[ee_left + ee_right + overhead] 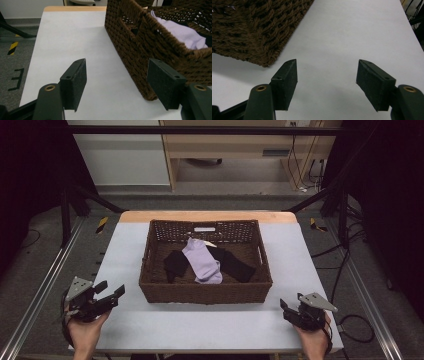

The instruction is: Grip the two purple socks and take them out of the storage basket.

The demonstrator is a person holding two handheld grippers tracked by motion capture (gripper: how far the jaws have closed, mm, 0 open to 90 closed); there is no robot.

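Lilac sock [202,260]: soft, crumpled, centre of frame, lying across black socks [176,262] inside brown woven basket [205,293]. Basket rectangular, on white table [200,325]. Left tongs [111,291] lower left, spread, empty, just beside basket corner. Right tongs [285,306] lower right, spread, empty, above bare table.

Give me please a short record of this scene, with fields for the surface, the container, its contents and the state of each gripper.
surface: white table
container: brown woven basket, in the middle of the table
contents: lilac sock lying over black socks
left gripper: open, holds nothing, near the basket's left front corner, apart from it
right gripper: open, holds nothing, near the basket's right front corner, apart from it
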